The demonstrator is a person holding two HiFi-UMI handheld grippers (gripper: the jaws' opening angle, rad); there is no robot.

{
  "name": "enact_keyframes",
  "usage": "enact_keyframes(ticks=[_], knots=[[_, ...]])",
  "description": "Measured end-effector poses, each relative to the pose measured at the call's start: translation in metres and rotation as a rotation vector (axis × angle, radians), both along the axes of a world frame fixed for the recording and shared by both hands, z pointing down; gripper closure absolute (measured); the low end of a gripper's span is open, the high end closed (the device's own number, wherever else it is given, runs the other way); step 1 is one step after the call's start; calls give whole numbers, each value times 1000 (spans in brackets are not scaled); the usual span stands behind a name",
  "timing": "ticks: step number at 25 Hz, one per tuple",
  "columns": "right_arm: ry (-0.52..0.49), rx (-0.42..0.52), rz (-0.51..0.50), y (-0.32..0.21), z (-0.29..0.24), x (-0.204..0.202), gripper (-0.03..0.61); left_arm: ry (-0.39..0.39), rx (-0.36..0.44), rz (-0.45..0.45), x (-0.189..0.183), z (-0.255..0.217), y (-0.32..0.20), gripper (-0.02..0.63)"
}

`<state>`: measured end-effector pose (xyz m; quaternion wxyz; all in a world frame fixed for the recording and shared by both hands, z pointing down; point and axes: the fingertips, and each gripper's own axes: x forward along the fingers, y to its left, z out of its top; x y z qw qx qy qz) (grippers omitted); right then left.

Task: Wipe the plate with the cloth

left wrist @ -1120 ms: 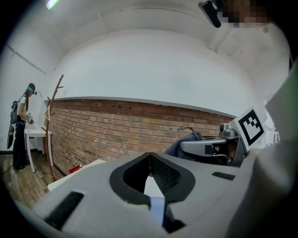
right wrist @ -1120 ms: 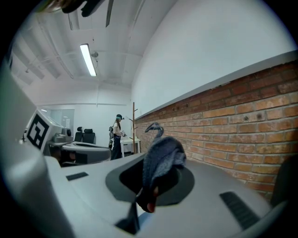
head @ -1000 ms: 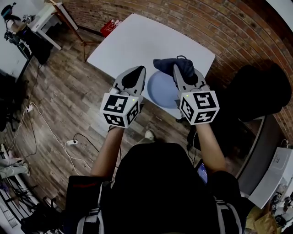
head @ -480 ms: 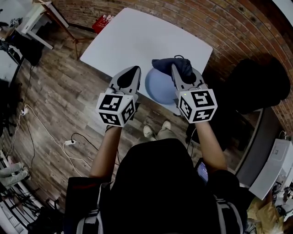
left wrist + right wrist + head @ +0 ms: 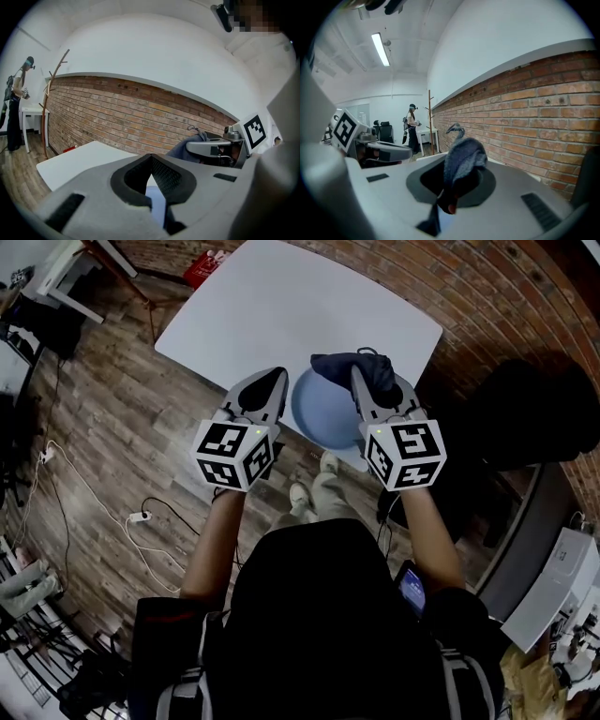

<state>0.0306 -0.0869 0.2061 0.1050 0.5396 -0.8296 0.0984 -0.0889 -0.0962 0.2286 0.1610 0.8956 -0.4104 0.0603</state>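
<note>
A light blue plate [image 5: 323, 413] lies on the white table [image 5: 281, 306], close to its near edge. A dark blue cloth [image 5: 347, 367] hangs bunched over the plate's far rim, and my right gripper [image 5: 370, 378] is shut on it. In the right gripper view the cloth [image 5: 461, 159] fills the space between the jaws and hides their tips. My left gripper [image 5: 277, 381] hovers just left of the plate with its tips together and nothing gripped. A sliver of the plate [image 5: 157, 201] shows through the slit between the left jaws. The cloth [image 5: 187, 145] is at the right there.
A brick wall [image 5: 487, 306] runs along the table's far side. A dark bulky seat [image 5: 525, 418] stands on the right. Cables [image 5: 141, 517] trail over the wooden floor on the left. A red crate [image 5: 202, 263] sits beyond the table. A person [image 5: 411, 124] stands by a distant desk.
Both grippers have edged forward over the table's near edge. The left gripper now sits closer to the plate's left rim. The cloth stays gripped over the far rim.
</note>
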Motion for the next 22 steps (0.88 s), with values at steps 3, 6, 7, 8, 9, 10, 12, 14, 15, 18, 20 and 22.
enact_keyframes(ticks=[3, 6, 7, 8, 9, 10, 12, 14, 15, 18, 20, 22], knots=[[-1, -16, 0, -6, 10, 7, 537, -21, -11, 6, 8, 10, -6, 594], [-6, -36, -1, -14, 21, 13, 537, -27, -32, 4, 13, 23, -13, 595], [-7, -42, -3, -17, 24, 15, 537, -29, -38, 2, 14, 27, -16, 594], [-6, -49, -6, -19, 27, 16, 537, -33, -43, 1, 15, 31, -19, 594], [-6, -55, -8, -22, 31, 18, 537, -39, -48, 2, 16, 35, -22, 594], [-4, -62, -9, -24, 34, 19, 537, -44, -54, 3, 18, 39, -24, 594], [-2, -75, -10, -29, 40, 22, 537, -53, -69, 4, 20, 47, -27, 594], [0, -86, -12, -33, 46, 25, 537, -58, -83, 2, 22, 55, -31, 594], [0, -90, -13, -35, 48, 26, 537, -60, -89, 1, 23, 58, -33, 594], [2, -105, -21, -38, 58, 28, 537, -67, -107, -3, 25, 71, -37, 594], [5, -120, -28, -39, 66, 28, 537, -73, -120, -6, 25, 80, -38, 594], [8, -133, -33, -40, 73, 28, 537, -76, -134, -8, 25, 88, -40, 594]])
